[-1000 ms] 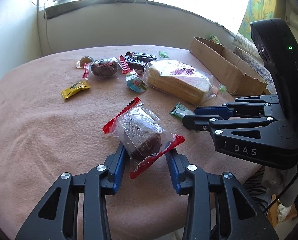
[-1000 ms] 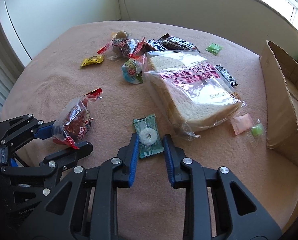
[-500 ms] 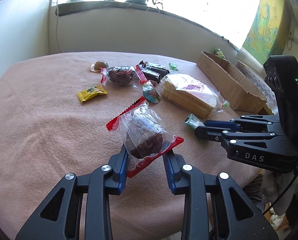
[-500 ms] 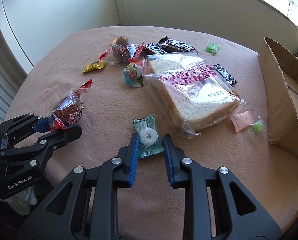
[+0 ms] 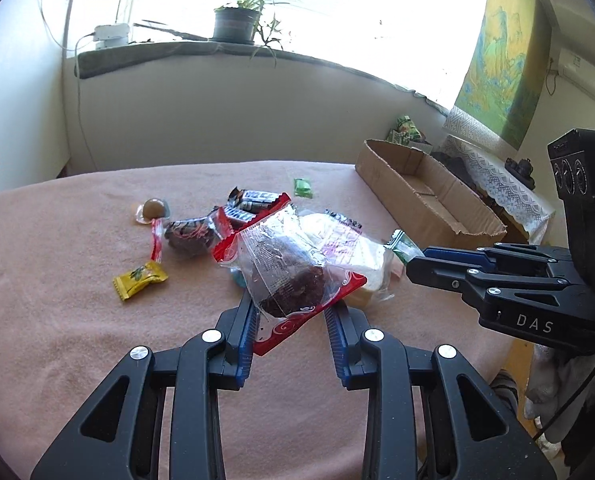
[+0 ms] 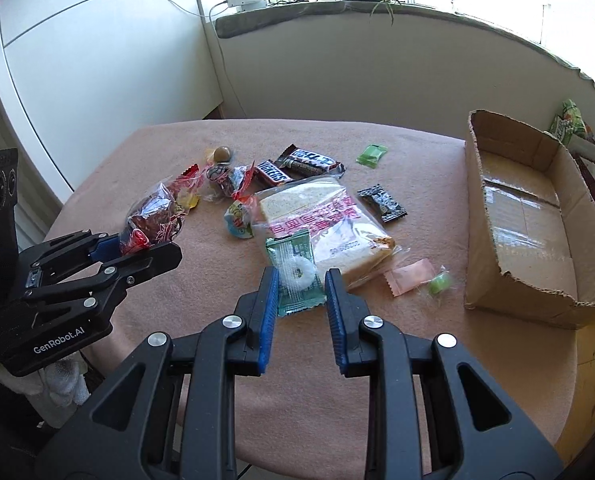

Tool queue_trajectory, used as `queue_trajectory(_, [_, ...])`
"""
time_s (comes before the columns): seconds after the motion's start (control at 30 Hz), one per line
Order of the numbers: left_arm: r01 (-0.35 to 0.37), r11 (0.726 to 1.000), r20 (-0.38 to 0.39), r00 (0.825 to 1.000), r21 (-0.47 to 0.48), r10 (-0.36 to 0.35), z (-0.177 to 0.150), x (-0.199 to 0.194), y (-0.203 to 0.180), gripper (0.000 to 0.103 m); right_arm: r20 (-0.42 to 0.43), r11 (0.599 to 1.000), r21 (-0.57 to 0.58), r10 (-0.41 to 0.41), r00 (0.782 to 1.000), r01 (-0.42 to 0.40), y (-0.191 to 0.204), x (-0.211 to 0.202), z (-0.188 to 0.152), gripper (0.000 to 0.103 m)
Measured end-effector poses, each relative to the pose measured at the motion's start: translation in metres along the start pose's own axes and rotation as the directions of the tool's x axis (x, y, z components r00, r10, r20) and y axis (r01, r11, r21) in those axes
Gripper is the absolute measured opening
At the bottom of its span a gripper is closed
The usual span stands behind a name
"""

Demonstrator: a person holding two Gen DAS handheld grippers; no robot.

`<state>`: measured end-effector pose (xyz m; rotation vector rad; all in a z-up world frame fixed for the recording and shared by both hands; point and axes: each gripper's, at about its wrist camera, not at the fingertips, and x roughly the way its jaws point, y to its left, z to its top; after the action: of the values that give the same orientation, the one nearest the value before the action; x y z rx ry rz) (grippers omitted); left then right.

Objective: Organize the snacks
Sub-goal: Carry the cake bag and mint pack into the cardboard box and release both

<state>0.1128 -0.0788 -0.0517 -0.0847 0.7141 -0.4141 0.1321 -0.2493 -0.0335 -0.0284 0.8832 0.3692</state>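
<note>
My left gripper (image 5: pixel 291 310) is shut on a clear, red-edged packet with a brown cake (image 5: pixel 285 272) and holds it above the pink table (image 5: pixel 57 320); it also shows in the right wrist view (image 6: pixel 153 216). My right gripper (image 6: pixel 299 280) is shut on a green packet with a white ring candy (image 6: pixel 295 272), lifted off the table; its tip shows in the left wrist view (image 5: pixel 403 246). An open, empty cardboard box (image 6: pixel 537 216) stands at the table's right side.
On the table lie a bagged sandwich bread (image 6: pixel 321 220), two chocolate bars (image 6: pixel 293 166), a yellow candy (image 5: pixel 139 274), a second cake packet (image 5: pixel 187 234), a black packet (image 6: pixel 381 202), a pink packet (image 6: pixel 409 276) and small green candies (image 6: pixel 371 155). A wall and windowsill stand behind.
Both grippers have risen off the table with their packets. The cake packet and the ring candy packet now hang above the cloth.
</note>
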Motion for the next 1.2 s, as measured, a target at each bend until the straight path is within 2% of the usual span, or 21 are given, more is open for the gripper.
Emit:
queue_trajectory(0.33, [0.104,0.990,0.004,0.995,0.091,-0.104,0.047,0.043,-0.055,0.030,0.059,0.984,0.113,-0.146,0.987,0.139,-0.078,-0.016,0.004,0.025])
queue_trajectory(0.63, [0.176,0.976,-0.034,0.984,0.128,-0.174,0.073,0.087,-0.102,0.030,0.039,0.957,0.188,-0.234,0.971,0.223,-0.145,-0.009,0.012,0.025])
queue_trajectory(0.9, [0.215,0.964,-0.093,0.975,0.159,-0.202,0.081,0.123,-0.135,0.030,0.011,0.940,0.192,-0.290,0.957,0.283,-0.174,0.005,0.018,0.025])
queue_trajectory(1.2, [0.225,0.956,-0.112,0.972,0.190,-0.207,0.083,0.131,-0.145,0.032,-0.021,0.932,0.191,-0.310,0.951,0.308,-0.190,0.017,0.018,0.025])
